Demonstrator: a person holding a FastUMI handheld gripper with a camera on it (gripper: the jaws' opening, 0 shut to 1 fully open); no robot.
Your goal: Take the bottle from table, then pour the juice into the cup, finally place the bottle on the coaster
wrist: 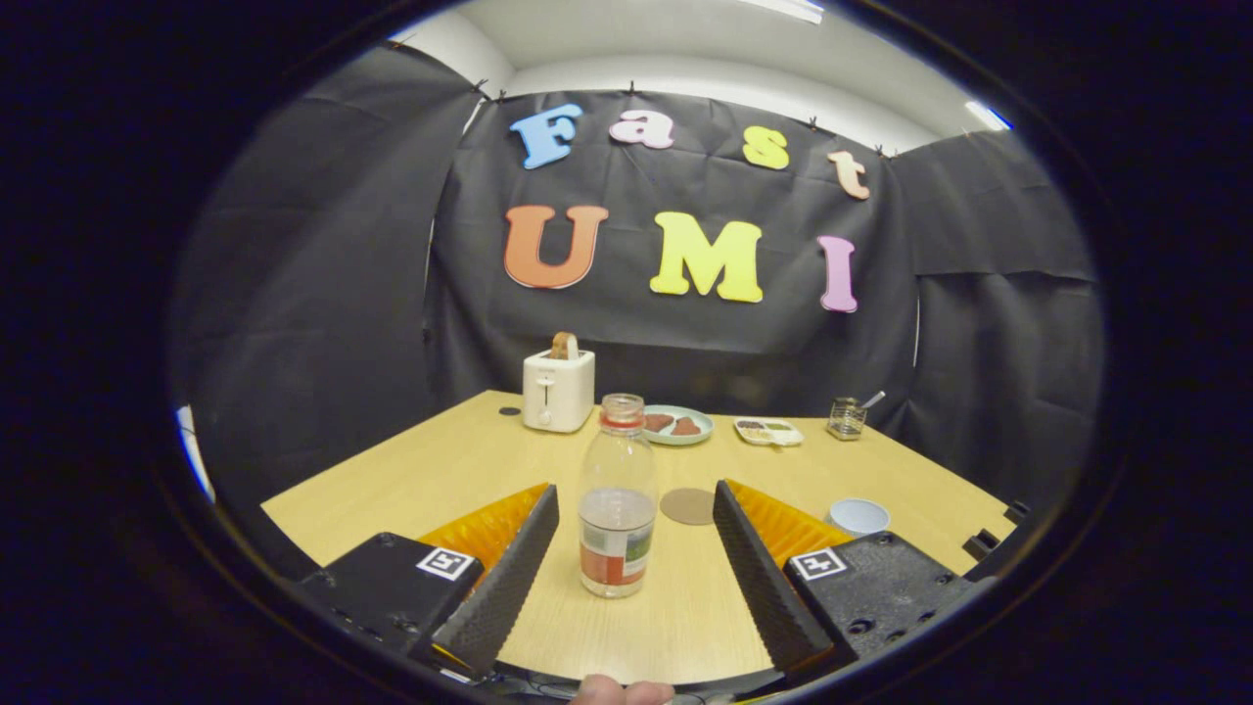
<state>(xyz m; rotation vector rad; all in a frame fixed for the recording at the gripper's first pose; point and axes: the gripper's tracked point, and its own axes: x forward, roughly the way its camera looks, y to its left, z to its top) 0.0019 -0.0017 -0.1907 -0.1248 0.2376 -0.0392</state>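
Observation:
A clear plastic bottle [617, 494] with a red neck ring, no cap and a coloured label stands upright on the wooden table [411, 480], holding a little liquid. It stands between my two fingers, a gap on each side. My gripper [634, 504] is open, its ribbed black pads [514, 573] apart from the bottle. A round brown coaster [688, 506] lies just beyond the bottle, a bit to its right. A pale blue cup [858, 515] stands past the right finger.
At the table's back stand a white toaster [558, 390] with a slice in it, a green plate [677, 425] with food, a small white tray [769, 432] and a glass jar [846, 418] with a spoon. Part of a hand [619, 691] shows behind the gripper.

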